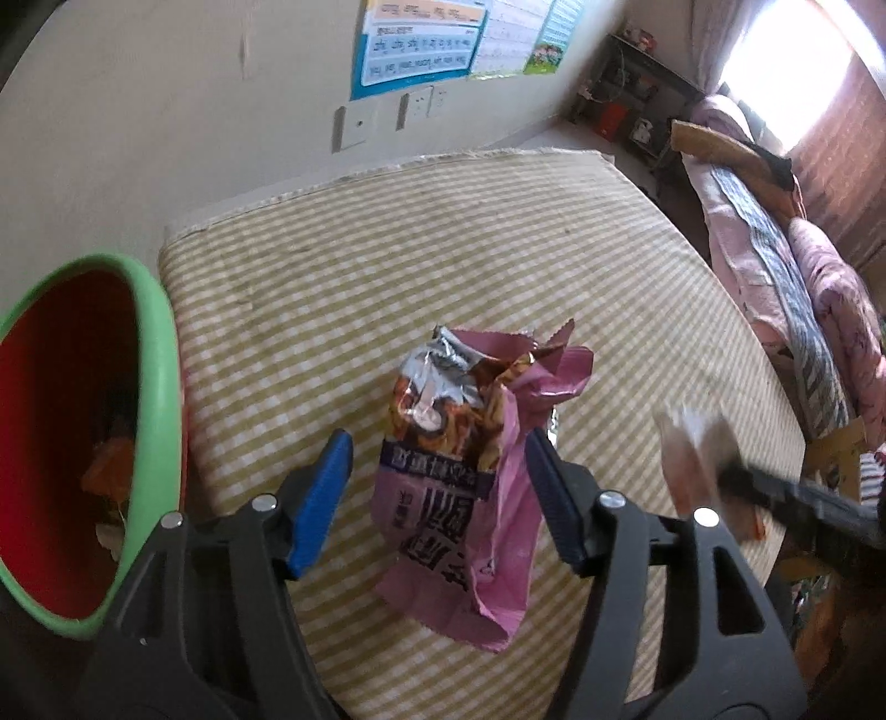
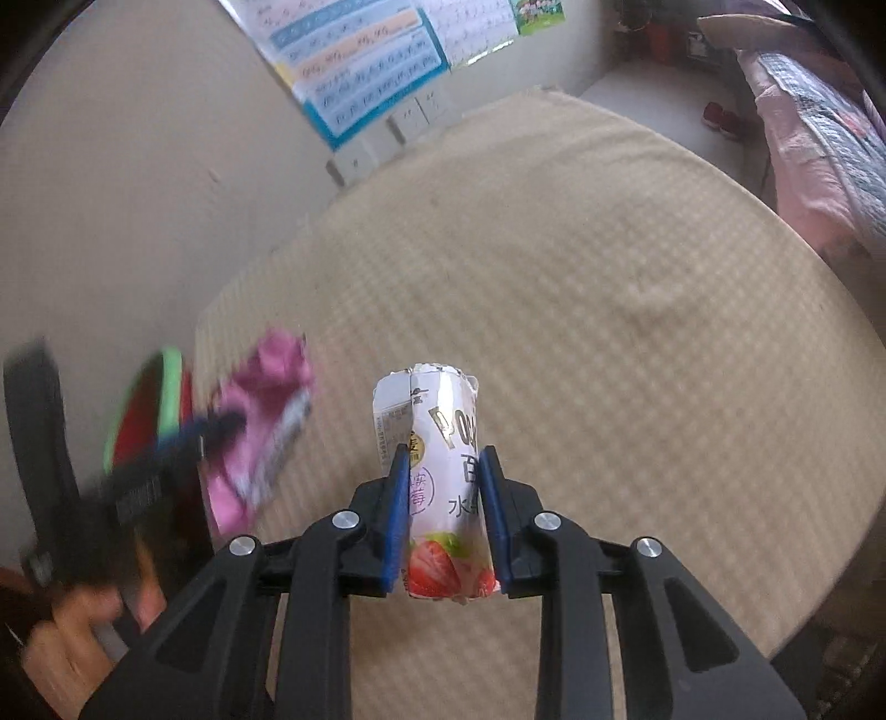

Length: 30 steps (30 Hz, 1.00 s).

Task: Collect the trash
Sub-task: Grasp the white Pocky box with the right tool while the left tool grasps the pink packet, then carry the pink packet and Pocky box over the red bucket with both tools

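A crumpled pink snack bag [image 1: 459,487] with a torn foil top lies on the yellow-striped tablecloth [image 1: 443,249]. My left gripper [image 1: 437,443] stands open around it; the left blue pad is clear of the bag and the right pad is at its edge. A red bin with a green rim [image 1: 160,387] stands to the left, with scraps inside. My right gripper [image 2: 443,450] is shut on a white strawberry drink carton [image 2: 437,437], held above the cloth [image 2: 609,277]. In the right wrist view the pink bag [image 2: 266,399] and the bin [image 2: 166,399] appear blurred at the left.
A wall with posters [image 1: 421,50] and sockets runs behind the table. A bed with pink blankets [image 1: 775,249] lies to the right, and a dark shelf [image 1: 626,94] stands in the far corner. A person's hand [image 2: 72,637] shows at lower left.
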{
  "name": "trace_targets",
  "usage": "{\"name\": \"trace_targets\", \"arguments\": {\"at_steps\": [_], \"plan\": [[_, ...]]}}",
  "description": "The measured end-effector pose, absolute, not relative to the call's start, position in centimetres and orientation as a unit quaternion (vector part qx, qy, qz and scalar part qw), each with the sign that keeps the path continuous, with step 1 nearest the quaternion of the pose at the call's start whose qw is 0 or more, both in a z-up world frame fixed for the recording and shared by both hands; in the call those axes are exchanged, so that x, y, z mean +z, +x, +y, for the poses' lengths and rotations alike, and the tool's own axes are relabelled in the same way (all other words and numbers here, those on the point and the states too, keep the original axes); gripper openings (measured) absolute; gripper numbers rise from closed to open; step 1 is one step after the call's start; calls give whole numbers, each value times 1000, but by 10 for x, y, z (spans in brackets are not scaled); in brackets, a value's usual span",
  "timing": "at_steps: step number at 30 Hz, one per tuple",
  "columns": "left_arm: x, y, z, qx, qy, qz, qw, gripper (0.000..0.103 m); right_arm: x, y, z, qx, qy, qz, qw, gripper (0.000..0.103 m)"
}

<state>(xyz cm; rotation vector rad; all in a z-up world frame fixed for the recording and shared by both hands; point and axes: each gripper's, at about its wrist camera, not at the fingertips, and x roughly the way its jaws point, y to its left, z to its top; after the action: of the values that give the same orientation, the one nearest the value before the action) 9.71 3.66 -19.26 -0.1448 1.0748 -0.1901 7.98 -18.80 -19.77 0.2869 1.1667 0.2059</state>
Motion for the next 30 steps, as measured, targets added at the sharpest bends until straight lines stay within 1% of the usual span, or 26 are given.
{"name": "trace_targets", "arguments": {"at_steps": [2,4,5,6,7,8,10,13,14,17,26,30], "plan": [[-196,103,31,-94,-55,517,849,62,-203,73,-184,96,128,557,815,28],[-198,105,25,-98,-43,520,848,61,-208,70,-180,91,120,561,814,28],[-199,106,24,-100,-41,520,848,59,-211,69,-180,90,122,564,812,29],[-200,105,22,-101,-37,520,848,50,-214,69,-180,90,128,568,808,30],[-203,105,20,-103,-31,521,847,48,-217,70,-179,91,135,571,804,32],[-204,103,18,-102,-25,519,848,48,-221,71,-178,90,140,575,801,37],[-203,99,17,-104,-22,516,850,43,-226,68,-177,88,137,578,800,37],[-200,96,20,-99,-20,516,851,40,-233,66,-173,99,148,586,790,37],[-198,93,20,-97,-23,515,852,40,-234,63,-172,104,150,590,787,33],[-190,87,26,-93,-38,509,855,40,-228,58,-165,105,137,580,796,31],[-155,60,42,-88,-61,474,874,40,-168,52,-152,108,101,507,849,31],[-143,53,48,-86,-63,461,881,40,-152,45,-144,116,90,489,860,31]]}}
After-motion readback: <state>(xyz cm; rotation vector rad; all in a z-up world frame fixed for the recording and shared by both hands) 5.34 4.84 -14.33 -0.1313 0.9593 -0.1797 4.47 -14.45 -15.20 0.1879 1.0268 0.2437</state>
